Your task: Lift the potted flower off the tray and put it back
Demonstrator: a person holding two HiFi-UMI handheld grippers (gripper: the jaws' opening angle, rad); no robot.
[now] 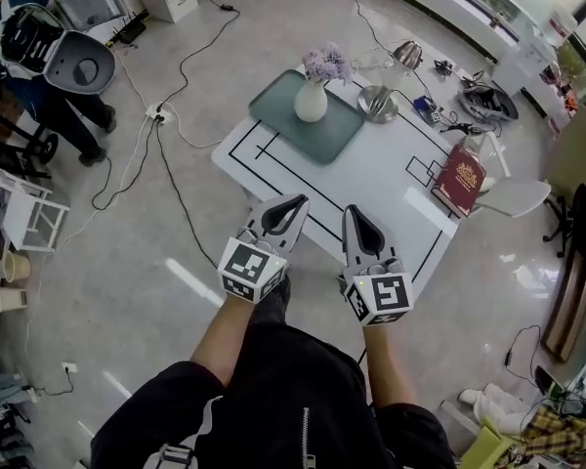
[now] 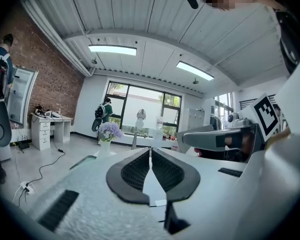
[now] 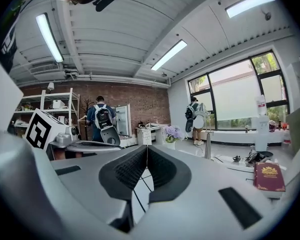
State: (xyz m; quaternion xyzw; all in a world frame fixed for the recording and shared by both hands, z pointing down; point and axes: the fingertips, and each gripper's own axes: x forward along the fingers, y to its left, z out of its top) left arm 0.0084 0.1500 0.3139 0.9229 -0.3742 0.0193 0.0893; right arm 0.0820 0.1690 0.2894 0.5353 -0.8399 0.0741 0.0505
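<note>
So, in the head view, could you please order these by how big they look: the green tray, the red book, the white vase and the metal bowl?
1. green tray, clearly the largest
2. red book
3. white vase and metal bowl: these look about alike, so I do not rank them.

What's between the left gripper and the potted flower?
Head view: only bare white table, then the green tray the potted flower stands on.

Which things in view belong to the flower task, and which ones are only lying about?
For the job:
- potted flower
- green tray
- left gripper and right gripper, jaws shut

Just lying about:
- red book
- metal bowl
- kettle
</note>
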